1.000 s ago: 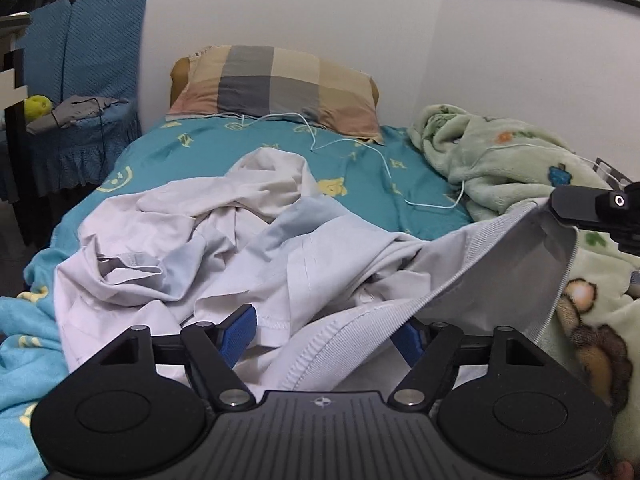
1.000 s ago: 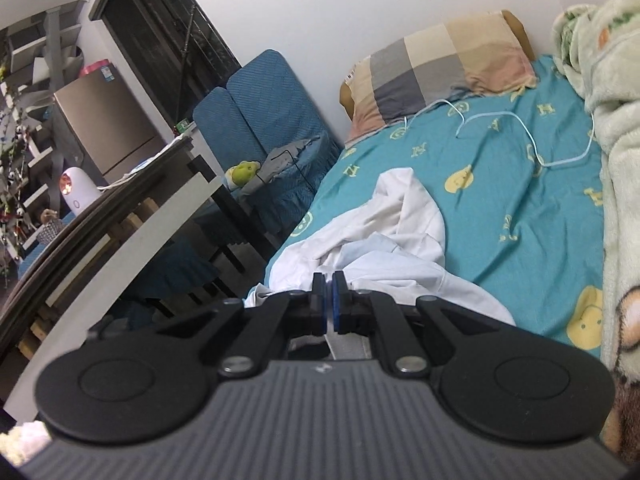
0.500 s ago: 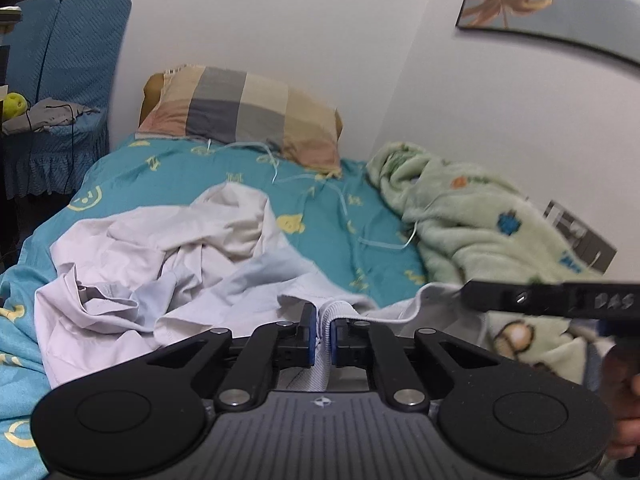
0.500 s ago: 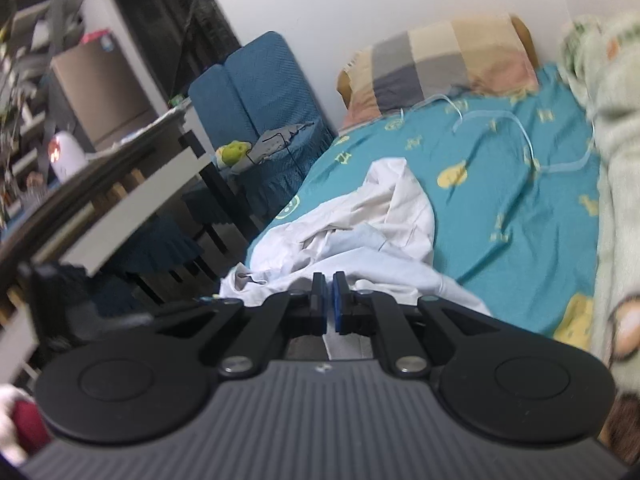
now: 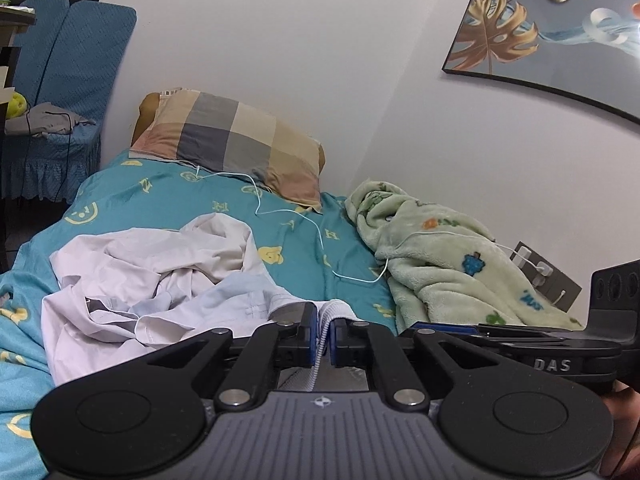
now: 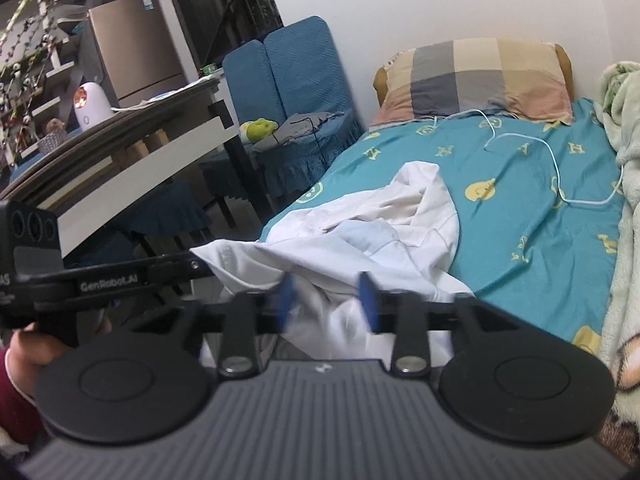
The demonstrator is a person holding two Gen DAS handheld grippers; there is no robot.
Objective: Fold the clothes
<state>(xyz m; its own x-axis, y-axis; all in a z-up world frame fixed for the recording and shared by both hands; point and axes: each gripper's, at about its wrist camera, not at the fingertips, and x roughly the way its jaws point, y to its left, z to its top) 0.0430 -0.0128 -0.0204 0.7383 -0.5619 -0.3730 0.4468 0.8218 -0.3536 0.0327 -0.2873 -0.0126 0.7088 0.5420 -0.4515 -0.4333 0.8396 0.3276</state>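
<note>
A crumpled white garment lies in a heap on the teal bedsheet. My left gripper is shut on the garment's ribbed hem, which stands up between the blue pads. In the right wrist view the same garment spreads toward the bed's near edge. My right gripper has its jaws opening, the pads blurred and apart, with white cloth lying loose between them. The left gripper reaches in from the left beside it, held by a hand.
A checked pillow sits at the head of the bed, and a white cable trails across the sheet. A green fleece blanket is piled along the wall side. A blue chair and a desk stand left of the bed.
The left gripper closed on the ribbed hem and rose with it. The right gripper, shut on the cloth before, has spread its pads and let it go.
</note>
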